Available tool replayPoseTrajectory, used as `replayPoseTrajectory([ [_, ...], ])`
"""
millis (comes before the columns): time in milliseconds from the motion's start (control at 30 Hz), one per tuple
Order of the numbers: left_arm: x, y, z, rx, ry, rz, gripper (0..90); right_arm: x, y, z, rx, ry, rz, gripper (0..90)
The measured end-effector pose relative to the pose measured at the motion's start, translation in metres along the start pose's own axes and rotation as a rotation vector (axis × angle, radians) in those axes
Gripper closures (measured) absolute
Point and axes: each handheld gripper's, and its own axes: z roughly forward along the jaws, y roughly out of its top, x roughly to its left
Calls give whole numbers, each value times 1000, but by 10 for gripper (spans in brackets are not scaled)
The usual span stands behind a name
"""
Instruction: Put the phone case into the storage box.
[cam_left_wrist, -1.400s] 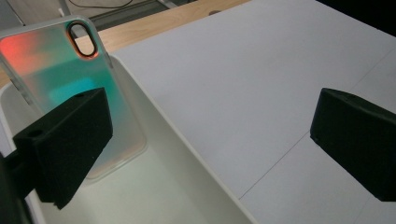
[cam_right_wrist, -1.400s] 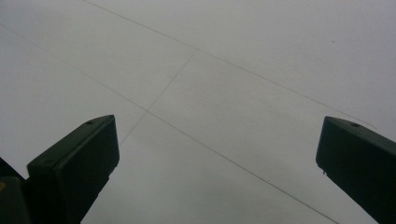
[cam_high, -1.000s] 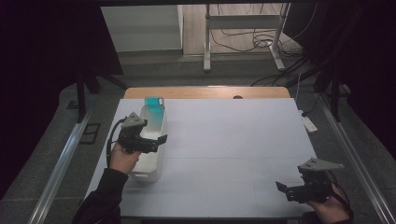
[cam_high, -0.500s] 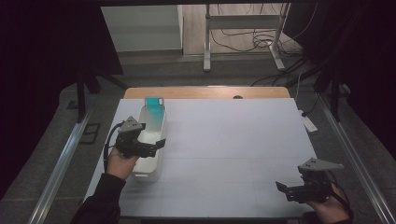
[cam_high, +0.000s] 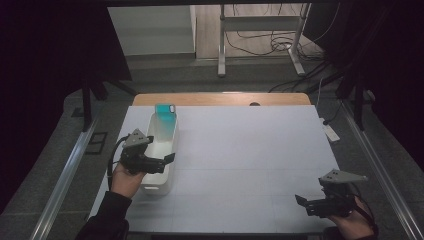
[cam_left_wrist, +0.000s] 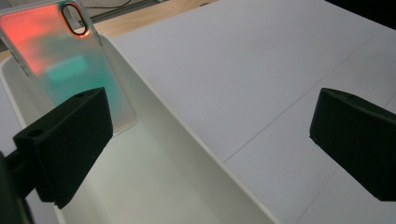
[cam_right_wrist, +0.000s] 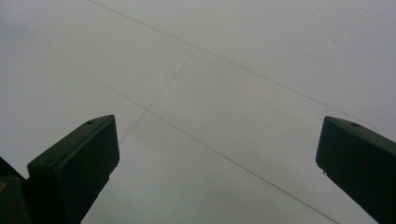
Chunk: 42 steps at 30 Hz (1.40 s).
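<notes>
While the left tool (cam_high: 167, 159) hangs over the near end of the white bin (cam_high: 159, 186), its blocky matte-black jaws stand wide apart with nothing between them; in the left gripper view one jaw sits over the bin's interior and the other over the tabletop (cam_high: 250, 150) beyond its long wall. The bin is a narrow, smooth-walled plastic trough lying along the tabletop's left side. A phone case (cam_left_wrist: 65, 60), translucent and frosted, teal shading to orange-red with a dark oval camera cut-out, leans upright against the bin's far end wall. The right tool (cam_high: 302, 201) rests at the near right corner, jaws spread open over the pale, matte surface with its thin seam lines
</notes>
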Motion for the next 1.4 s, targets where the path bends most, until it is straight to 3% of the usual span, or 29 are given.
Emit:
replayPoseTrajectory([
  [1400, -16, -26, -37, -15, 22, -17, 1, 0, 0, 1, 8, -1, -1, 0],
])
